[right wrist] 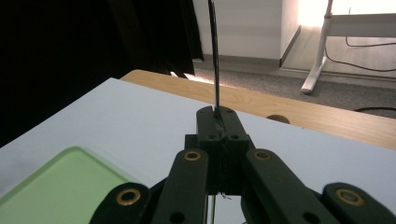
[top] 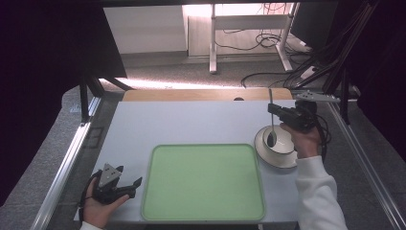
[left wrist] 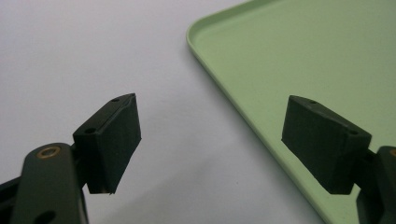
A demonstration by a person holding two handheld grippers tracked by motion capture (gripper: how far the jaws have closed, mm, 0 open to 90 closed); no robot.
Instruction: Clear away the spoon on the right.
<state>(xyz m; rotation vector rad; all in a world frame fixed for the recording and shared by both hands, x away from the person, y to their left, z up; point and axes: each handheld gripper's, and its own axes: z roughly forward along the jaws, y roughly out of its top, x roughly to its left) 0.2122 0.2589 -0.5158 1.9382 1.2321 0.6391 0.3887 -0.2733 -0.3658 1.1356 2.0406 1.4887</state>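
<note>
- Nearest, my left claw (top: pixel 125 184) rested on the desk (top: pixel 191 124), jaws wide apart and empty, just beside the bare green tray (top: pixel 203 182).
- Farther off, my right claw (top: pixel 276 111) pinched a spoon (top: pixel 271 125) upright, bowl in the cup (top: pixel 277 139) on its saucer (top: pixel 278 161).
- Nothing yet sat on the tray, I judged.

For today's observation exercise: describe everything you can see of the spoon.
The spoon is thin, dark and metallic-looking, standing nearly upright. Its bowl end rests inside the white cup on a saucer right of the green tray. The right claw is shut on its handle, which rises above the jaws.
</note>
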